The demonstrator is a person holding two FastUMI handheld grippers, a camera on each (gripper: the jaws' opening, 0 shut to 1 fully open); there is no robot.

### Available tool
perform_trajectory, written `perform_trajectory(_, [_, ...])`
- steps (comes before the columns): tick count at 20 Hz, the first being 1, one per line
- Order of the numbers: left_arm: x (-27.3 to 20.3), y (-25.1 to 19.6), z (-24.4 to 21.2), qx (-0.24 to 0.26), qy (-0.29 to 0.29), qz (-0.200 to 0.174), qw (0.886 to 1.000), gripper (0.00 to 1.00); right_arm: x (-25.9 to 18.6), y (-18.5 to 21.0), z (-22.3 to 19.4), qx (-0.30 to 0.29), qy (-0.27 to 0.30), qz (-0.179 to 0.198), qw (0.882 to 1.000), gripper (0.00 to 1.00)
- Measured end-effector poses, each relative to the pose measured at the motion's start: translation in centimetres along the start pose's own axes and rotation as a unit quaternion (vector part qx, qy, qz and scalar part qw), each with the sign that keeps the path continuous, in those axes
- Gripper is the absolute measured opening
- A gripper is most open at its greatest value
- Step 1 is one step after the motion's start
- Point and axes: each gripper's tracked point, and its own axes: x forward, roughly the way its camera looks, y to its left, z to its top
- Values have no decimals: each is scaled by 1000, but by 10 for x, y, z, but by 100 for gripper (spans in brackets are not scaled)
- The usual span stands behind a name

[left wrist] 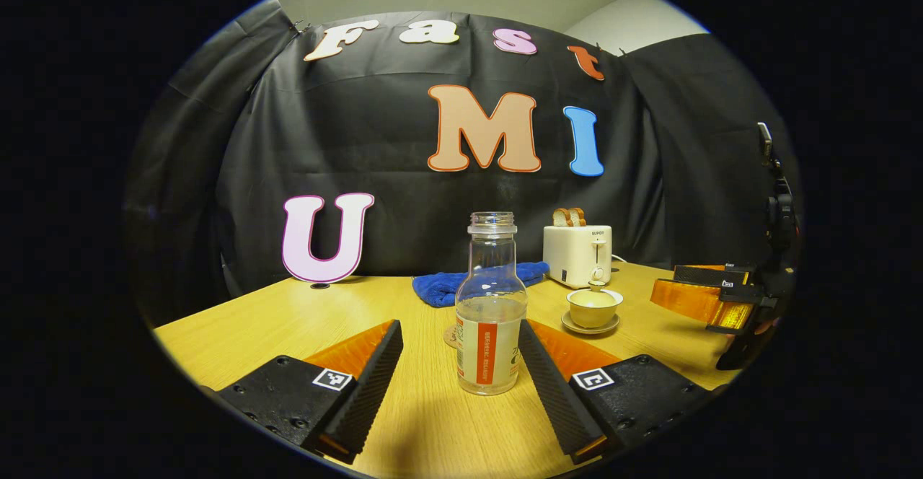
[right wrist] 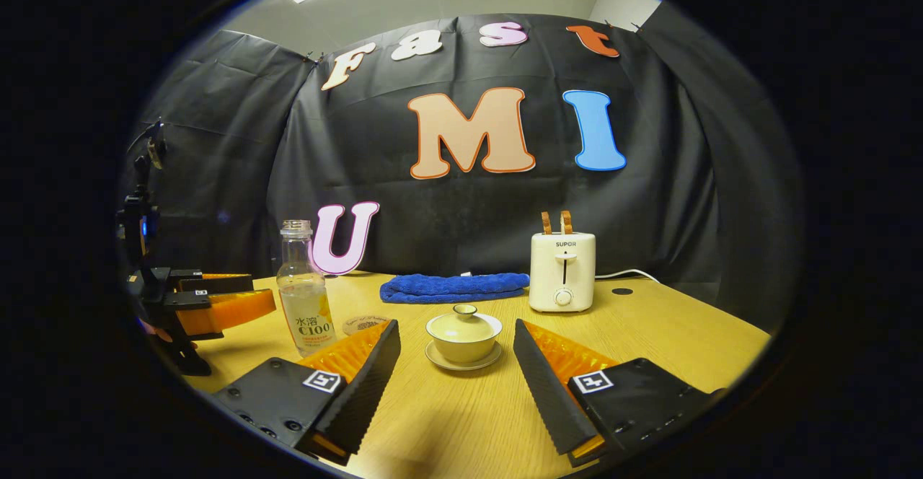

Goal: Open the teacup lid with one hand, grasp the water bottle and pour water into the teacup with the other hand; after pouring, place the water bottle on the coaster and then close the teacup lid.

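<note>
Two grippers, fingers apart: left gripper (left wrist: 458,385) brackets the water bottle (left wrist: 490,313) near bench centre; right gripper (right wrist: 458,385) faces the lidded teacup (right wrist: 464,335). Approach step; next, grip the lid knob.

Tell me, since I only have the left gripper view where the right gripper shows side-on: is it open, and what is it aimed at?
Observer: In the right gripper view, the right gripper is open, fingers wide apart, with the lidded teacup ahead between them, untouched.
Operator: The bottle half hides the coaster from me. Is anything on it?
Observer: No. The coaster lies bare on the table, just beside the water bottle, on the teacup's side.
</note>
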Motion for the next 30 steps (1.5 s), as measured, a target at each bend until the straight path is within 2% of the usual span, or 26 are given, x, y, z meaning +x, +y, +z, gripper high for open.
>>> perform_trajectory(1, [1, 0, 0, 0, 0, 0, 1000, 95, 2, 0, 0, 0, 0, 0, 1000, 100])
perform_trajectory(2, [1, 0, 1, 0, 0, 0, 1000, 94, 3, 0, 0, 0, 1, 0, 1000, 96])
perform_trajectory(4, [0, 0, 0, 0, 1, 0, 1000, 94, 3, 0, 1, 0, 1, 0, 1000, 96])
perform_trajectory(5, [0, 0, 0, 0, 0, 0, 1000, 95, 4, 2, 0, 0, 2, 5, 1000, 99])
perform_trajectory(6, [-1, 1, 1, 1, 1, 0, 1000, 96, 7, 3, -1, 0, 3, 9, 1000, 95])
perform_trajectory(7, [0, 2, 2, 0, 0, 0, 1000, 95, 9, 3, -3, 0, 4, 9, 1000, 100])
perform_trajectory(9, [1, 1, 2, 1, 0, 0, 1000, 95, 16, 2, -3, 0, 4, 5, 1000, 99])
perform_trajectory(14, [0, 1, 2, 1, 1, -1, 1000, 95, 52, 2, -7, 1, 19, 9, 1000, 99])
perform_trajectory(15, [0, 1, 2, 1, 1, -1, 1000, 95, 59, 3, -10, 1, 26, 10, 1000, 96])
perform_trajectory(20, [0, 1, 3, 1, 1, -1, 1000, 94, 90, 0, -12, 1, 39, 1, 999, 96])
perform_trajectory(21, [0, 2, 3, 1, 1, -1, 1000, 95, 97, -2, -14, 2, 43, 0, 999, 99])
perform_trajectory(22, [0, 2, 2, 1, 1, -1, 1000, 95, 104, -3, -15, 2, 49, -2, 999, 96])
perform_trajectory(24, [0, 2, 2, 1, 1, -1, 1000, 95, 115, -3, -19, 1, 60, -3, 998, 99])
perform_trajectory(25, [0, 2, 3, 1, 1, -1, 1000, 94, 121, -1, -20, 0, 66, -1, 998, 96])
perform_trajectory(26, [0, 2, 2, 1, 1, -1, 1000, 95, 126, -2, -21, -1, 69, -2, 998, 100])
perform_trajectory(28, [-1, 0, 3, 1, 1, -4, 1000, 94, 131, -4, -23, 0, 73, -4, 997, 87])
perform_trajectory(30, [-1, -1, 4, 1, 1, -8, 1000, 94, 133, -1, -27, 0, 85, 3, 996, 84])
